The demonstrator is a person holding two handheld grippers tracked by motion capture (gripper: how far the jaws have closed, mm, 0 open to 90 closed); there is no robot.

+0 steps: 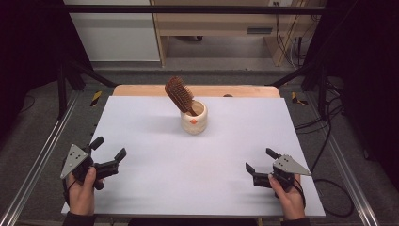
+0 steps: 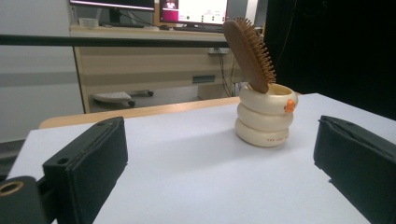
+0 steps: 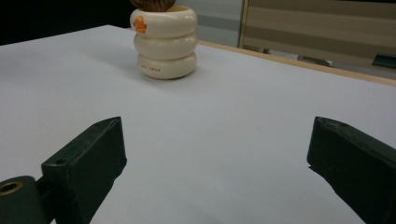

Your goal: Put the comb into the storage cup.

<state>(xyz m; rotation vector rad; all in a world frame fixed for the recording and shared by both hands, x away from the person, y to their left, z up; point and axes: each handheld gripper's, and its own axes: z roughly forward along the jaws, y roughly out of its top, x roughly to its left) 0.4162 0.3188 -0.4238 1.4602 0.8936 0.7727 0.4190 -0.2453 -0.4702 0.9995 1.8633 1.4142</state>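
Right now both tools sit low at the near edge of the desk (image 1: 141,188), one at each corner. The left hand-held gripper (image 1: 110,150) has its jaws spread wide and holds nothing; the right hand-held gripper (image 1: 260,160) is just as wide and just as empty. Between them lies a broad stretch of bare white surface, open all the way forward.

Well apart from both, toward the far side and near the middle, stands the cream holder (image 1: 193,117), a ribbed cup of three stacked rings with a small orange mark on its upper ring. The wooden hairbrush (image 1: 179,94) stands in it, handle down, head leaning up and to the left in the high view. A strip of bare wood shows beyond the white sheet at the far edge, and metal rails run along both sides.

The right gripper view cuts the brush off at the top of the frame, leaving just a brown sliver above the rim. The handle's lower end is hidden inside the cup. Small lettering on the bottom ring is too fine to read.
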